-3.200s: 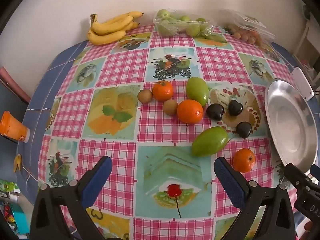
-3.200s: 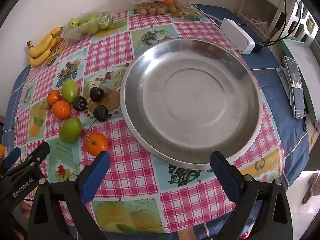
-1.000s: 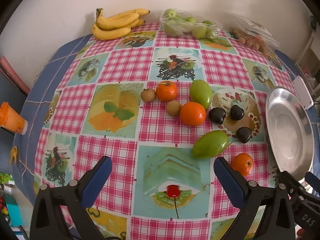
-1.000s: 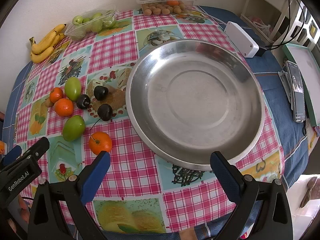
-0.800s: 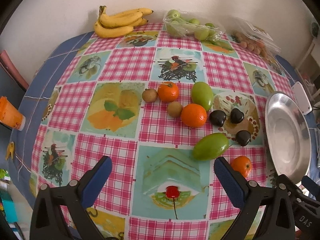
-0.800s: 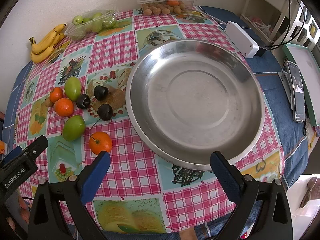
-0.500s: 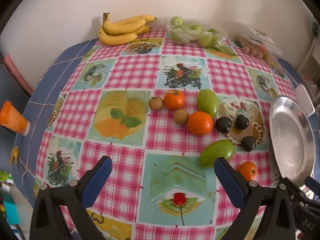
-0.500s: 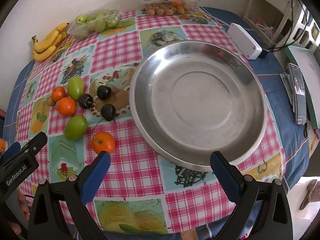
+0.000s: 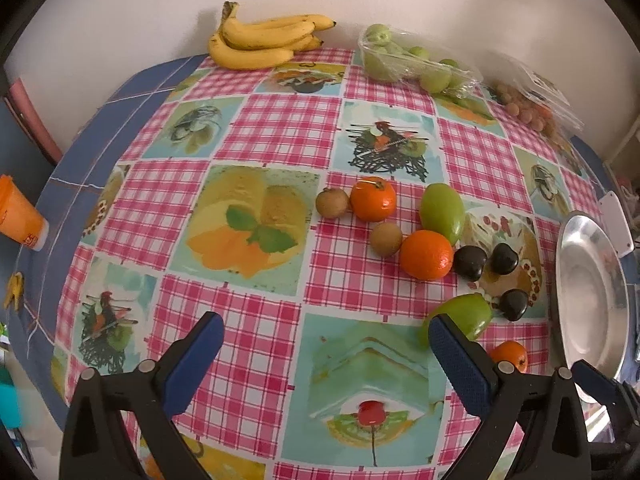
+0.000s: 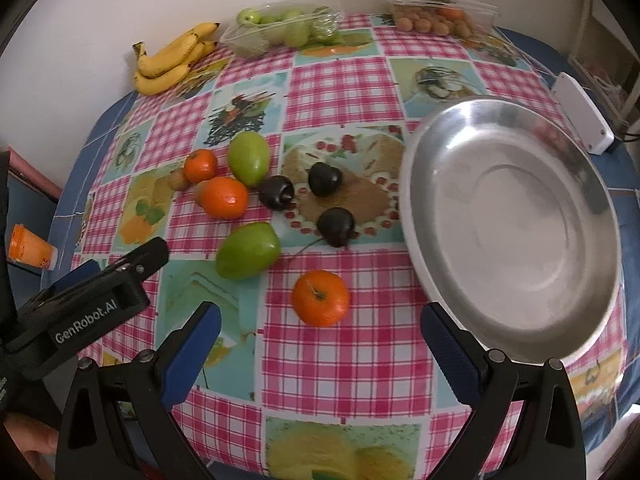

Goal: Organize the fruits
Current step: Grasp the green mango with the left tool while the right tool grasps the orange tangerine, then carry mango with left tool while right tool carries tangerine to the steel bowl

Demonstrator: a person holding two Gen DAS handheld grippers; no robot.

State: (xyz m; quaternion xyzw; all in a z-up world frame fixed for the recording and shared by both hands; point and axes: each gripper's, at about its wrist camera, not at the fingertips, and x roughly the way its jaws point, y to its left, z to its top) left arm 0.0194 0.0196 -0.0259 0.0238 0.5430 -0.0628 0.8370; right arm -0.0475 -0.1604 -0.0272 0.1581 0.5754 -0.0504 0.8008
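Loose fruit lies on the checked tablecloth: oranges (image 9: 426,255) (image 9: 373,199) (image 10: 320,298), green mangoes (image 9: 443,212) (image 10: 248,256), dark plums (image 9: 470,262) (image 10: 336,227) and brown kiwis (image 9: 385,239). An empty steel plate (image 10: 516,220) sits to their right; it also shows in the left wrist view (image 9: 592,296). My left gripper (image 9: 326,350) is open and empty above the table's near side, left of the fruit. My right gripper (image 10: 320,344) is open and empty, just short of the nearest orange. The left gripper's body shows in the right wrist view (image 10: 92,304).
Bananas (image 9: 260,40), a bag of green fruit (image 9: 416,64) and a clear box of small brown fruit (image 10: 436,12) line the far edge by the wall. A white box (image 10: 582,124) sits beyond the plate. An orange cup (image 9: 18,220) stands off the table's left edge.
The right gripper has swung left, from over the plate to facing the nearest orange and the fruit cluster. The left gripper has drifted left and slightly back; nothing was gripped.
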